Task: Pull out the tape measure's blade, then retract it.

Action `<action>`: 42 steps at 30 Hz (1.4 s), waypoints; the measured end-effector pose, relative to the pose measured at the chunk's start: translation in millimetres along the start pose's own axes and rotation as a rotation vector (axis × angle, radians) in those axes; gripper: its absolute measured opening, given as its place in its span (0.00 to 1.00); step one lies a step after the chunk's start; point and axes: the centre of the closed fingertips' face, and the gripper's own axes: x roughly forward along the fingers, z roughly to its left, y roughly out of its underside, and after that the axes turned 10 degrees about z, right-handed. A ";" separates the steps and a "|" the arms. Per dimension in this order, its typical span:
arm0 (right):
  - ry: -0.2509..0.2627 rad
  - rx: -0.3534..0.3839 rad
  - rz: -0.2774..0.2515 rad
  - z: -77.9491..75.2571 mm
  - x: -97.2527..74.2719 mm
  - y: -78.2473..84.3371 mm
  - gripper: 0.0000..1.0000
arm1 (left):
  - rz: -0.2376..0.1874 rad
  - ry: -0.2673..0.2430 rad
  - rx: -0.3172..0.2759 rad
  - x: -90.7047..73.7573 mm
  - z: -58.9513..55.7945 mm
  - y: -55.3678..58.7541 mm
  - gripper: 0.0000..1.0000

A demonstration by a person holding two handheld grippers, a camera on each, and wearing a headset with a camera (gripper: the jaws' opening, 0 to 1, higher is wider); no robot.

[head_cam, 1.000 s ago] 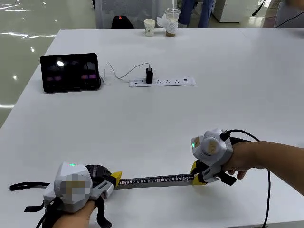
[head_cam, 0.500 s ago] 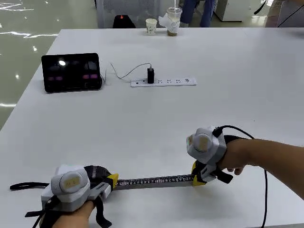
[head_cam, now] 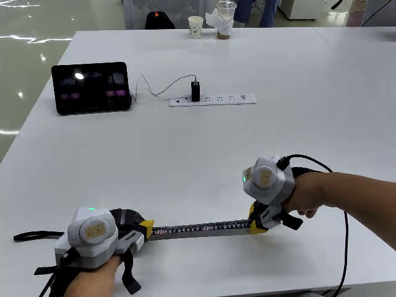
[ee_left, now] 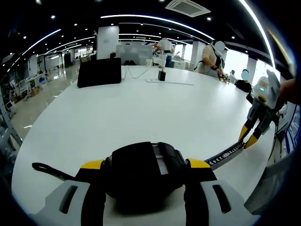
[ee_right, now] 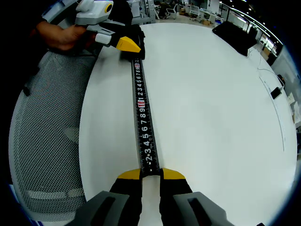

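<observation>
The black tape measure case lies on the white table near its front left, with my left gripper shut on it. The left gripper view has the case wedged between yellow-tipped jaws. The blade runs flat to the right, printed numbers facing up. My right gripper is shut on the blade's end. From the right gripper view, the blade stretches away from the right gripper toward the case and the left gripper. A black wrist strap trails left of the case.
A dark tablet stands at the back left, and a white power strip with a plugged charger lies mid-table. Cups sit at the far edge. The table's front edge is close behind both grippers, with a mesh chair beyond it.
The head camera has tilted a little. Both grippers keep their hold, and the drawn length of blade looks about the same.
</observation>
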 end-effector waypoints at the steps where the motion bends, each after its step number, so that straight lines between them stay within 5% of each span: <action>1: 0.002 0.000 0.001 0.0 0.0 -0.1 0.10 | -0.001 0.001 0.000 0.0 -0.1 0.0 0.63; 17: 0.049 0.006 0.013 0.1 1.1 -2.6 0.11 | 0.000 0.004 0.002 -1.5 -0.2 -0.2 0.63; 42: 0.021 0.059 0.003 -0.2 1.1 -7.5 0.11 | 0.003 0.004 0.002 -0.8 0.1 0.1 0.63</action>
